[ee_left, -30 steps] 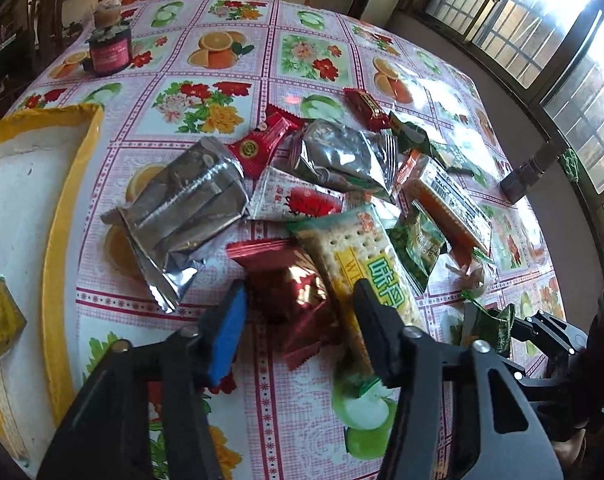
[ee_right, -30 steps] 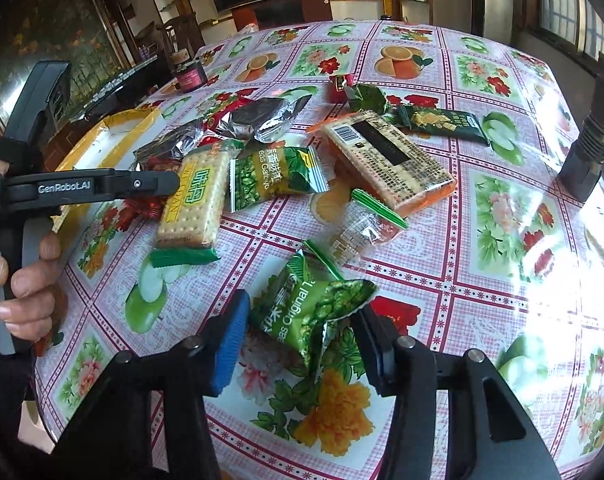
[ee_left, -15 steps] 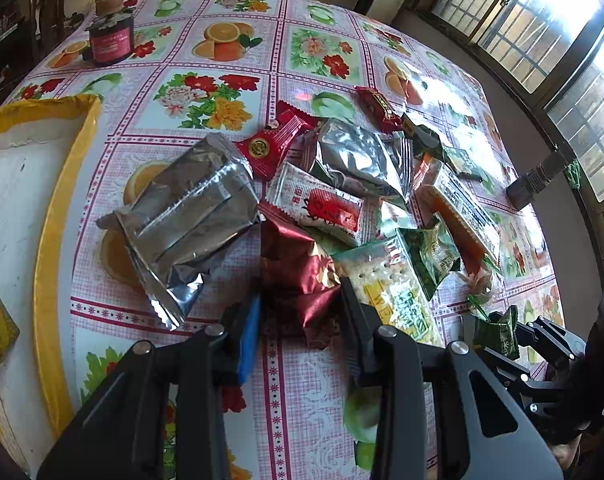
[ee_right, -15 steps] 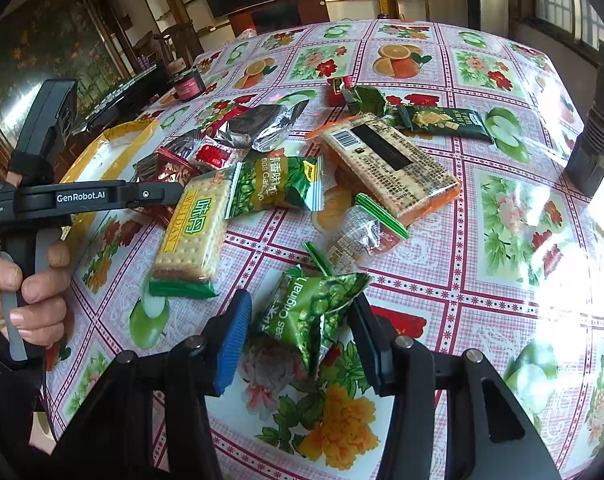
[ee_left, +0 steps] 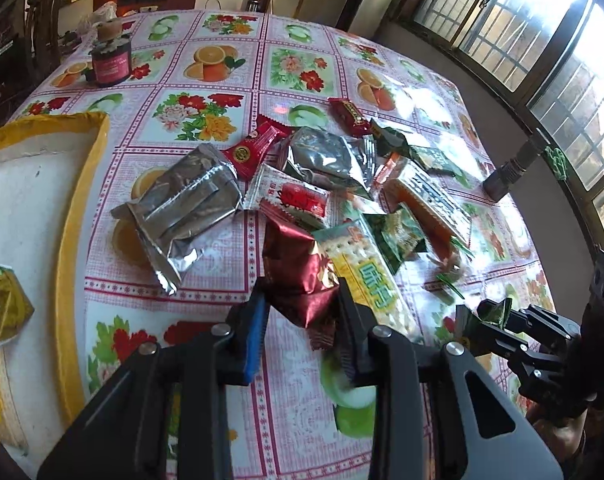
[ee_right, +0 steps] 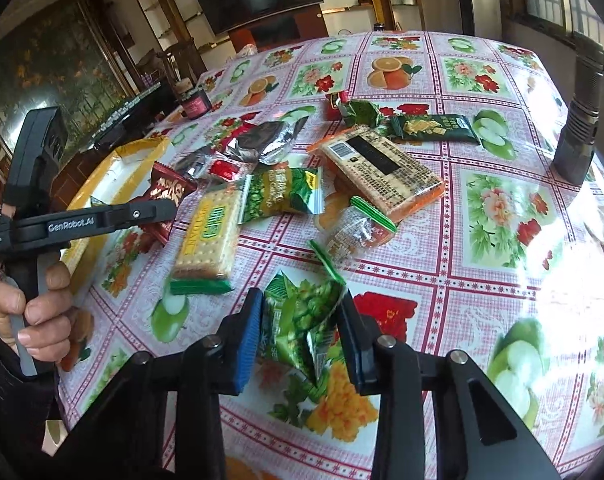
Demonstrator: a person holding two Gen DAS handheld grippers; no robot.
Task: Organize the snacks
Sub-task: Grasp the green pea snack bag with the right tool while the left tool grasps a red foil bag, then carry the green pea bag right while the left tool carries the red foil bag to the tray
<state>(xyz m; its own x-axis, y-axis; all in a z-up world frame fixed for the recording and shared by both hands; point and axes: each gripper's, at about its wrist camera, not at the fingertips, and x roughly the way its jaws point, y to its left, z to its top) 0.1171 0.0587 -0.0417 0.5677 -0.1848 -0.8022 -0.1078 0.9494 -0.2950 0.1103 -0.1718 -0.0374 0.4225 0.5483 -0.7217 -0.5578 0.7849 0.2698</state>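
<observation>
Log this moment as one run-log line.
left gripper: just closed, shut on dark red snack packet | right gripper: just closed, shut on green pea packet | yellow-rimmed tray: not yet reached

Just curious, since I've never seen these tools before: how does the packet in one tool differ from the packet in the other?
The left tool pinches a dark red foil packet; the right tool pinches a green pea packet. The red one is puffy and shows gold print, while the green one looks crumpled and shows pictured peas. Both are small sealed snacks, squeezed between the pads above the tablecloth.

Both wrist views close, angled down, sharing snack pile [ee_left: 342, 200] (centre table)
</observation>
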